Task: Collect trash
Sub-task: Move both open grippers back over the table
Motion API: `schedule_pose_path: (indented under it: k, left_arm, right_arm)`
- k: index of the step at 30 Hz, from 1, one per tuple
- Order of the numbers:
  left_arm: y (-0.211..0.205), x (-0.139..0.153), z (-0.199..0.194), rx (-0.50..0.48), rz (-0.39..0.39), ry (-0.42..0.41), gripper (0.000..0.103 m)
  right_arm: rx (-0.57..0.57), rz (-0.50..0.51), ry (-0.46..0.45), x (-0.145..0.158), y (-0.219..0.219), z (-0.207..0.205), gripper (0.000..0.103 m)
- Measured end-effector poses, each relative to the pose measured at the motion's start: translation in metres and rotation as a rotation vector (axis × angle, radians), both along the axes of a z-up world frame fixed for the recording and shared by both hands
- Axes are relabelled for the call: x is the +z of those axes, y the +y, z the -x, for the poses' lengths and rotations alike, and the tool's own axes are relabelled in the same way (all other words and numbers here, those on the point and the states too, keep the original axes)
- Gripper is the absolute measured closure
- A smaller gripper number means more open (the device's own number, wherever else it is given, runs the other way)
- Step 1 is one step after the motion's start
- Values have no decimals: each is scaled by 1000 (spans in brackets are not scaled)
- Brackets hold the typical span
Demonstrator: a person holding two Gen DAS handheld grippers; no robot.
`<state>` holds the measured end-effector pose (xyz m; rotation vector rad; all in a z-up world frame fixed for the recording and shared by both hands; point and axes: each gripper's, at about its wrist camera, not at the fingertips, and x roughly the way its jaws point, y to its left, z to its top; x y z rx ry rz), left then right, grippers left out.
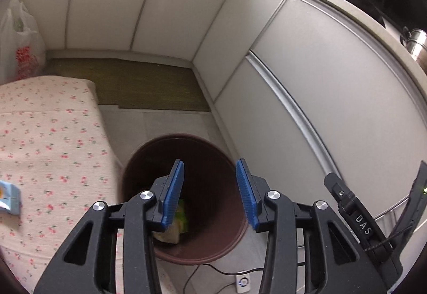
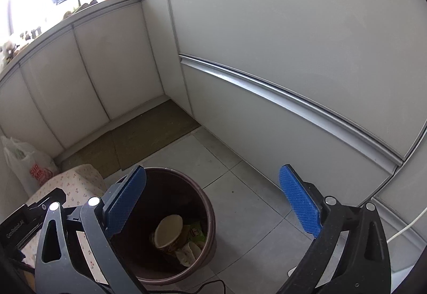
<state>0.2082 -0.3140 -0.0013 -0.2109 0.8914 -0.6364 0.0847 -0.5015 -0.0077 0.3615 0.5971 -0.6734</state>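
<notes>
A brown round trash bin stands on the tiled floor beside the table. My left gripper is open and empty above the bin's mouth; green and pale trash lies at its bottom. In the right wrist view the bin holds a paper cup, a green wrapper and crumpled tissue. My right gripper is wide open and empty, above the bin's right side. A blue packet lies on the floral tablecloth at the left edge.
The floral-clothed table is left of the bin. White cabinet doors run along the right and back. A brown mat lies in the corner. A white plastic bag stands at far left. A cable and white plug lie on the floor.
</notes>
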Motion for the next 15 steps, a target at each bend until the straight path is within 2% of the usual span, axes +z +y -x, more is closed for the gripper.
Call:
schedule_pose_path:
  k: [3, 15]
  left_arm:
    - [13, 1, 4, 38, -14, -19, 52]
    - [81, -1, 30, 165, -57, -52, 39]
  right_arm:
    - [39, 27, 16, 1, 17, -5, 7]
    - [169, 154, 66, 9, 79, -20, 7]
